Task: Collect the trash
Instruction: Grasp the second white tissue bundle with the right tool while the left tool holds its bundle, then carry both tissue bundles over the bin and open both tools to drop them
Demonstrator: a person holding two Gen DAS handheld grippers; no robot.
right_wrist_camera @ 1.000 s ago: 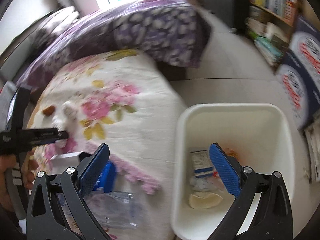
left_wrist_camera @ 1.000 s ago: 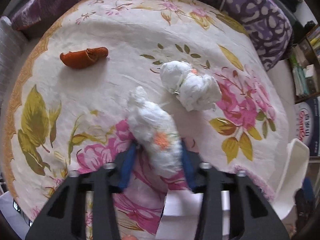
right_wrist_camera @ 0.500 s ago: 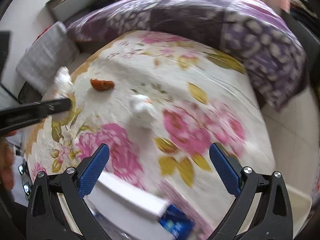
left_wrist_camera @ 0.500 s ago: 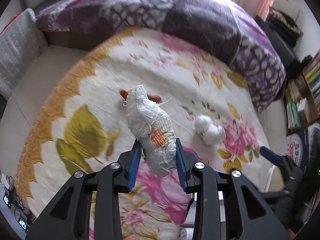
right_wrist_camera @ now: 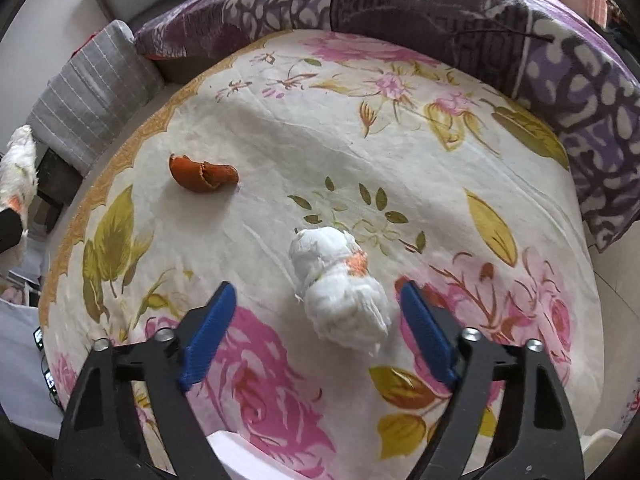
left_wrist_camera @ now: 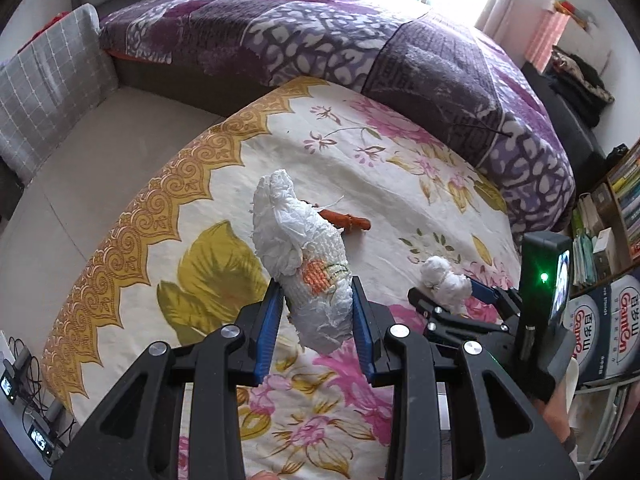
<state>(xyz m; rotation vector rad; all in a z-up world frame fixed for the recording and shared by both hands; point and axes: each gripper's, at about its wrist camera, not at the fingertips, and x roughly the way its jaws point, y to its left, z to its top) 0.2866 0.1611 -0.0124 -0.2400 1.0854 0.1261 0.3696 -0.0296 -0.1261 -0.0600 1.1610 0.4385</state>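
Note:
My left gripper (left_wrist_camera: pixel 316 320) is shut on a crumpled white tissue wad (left_wrist_camera: pixel 304 256) with an orange mark, held up above the floral cloth (left_wrist_camera: pixel 360 184); this wad also shows at the left edge of the right wrist view (right_wrist_camera: pixel 18 168). A second white tissue wad (right_wrist_camera: pixel 340 284) lies on the cloth; it also shows in the left wrist view (left_wrist_camera: pixel 444 280). My right gripper (right_wrist_camera: pixel 316 328) is open, its blue pads on either side of this wad, just short of it. An orange peel (right_wrist_camera: pixel 202 174) lies further left on the cloth; part of it shows behind the held wad (left_wrist_camera: pixel 348 220).
A purple patterned quilt (right_wrist_camera: pixel 440 4) borders the cloth at the back. A grey checked cushion (left_wrist_camera: pixel 44 92) lies at the left. Bookshelves (left_wrist_camera: pixel 616 208) and printed boxes (left_wrist_camera: pixel 600 332) stand at the right. A white box edge (right_wrist_camera: pixel 236 456) sits at the cloth's near side.
My left gripper has lifted the tissue wad off the cloth. My right gripper has swung from above the white bin to the cloth and now straddles the second wad.

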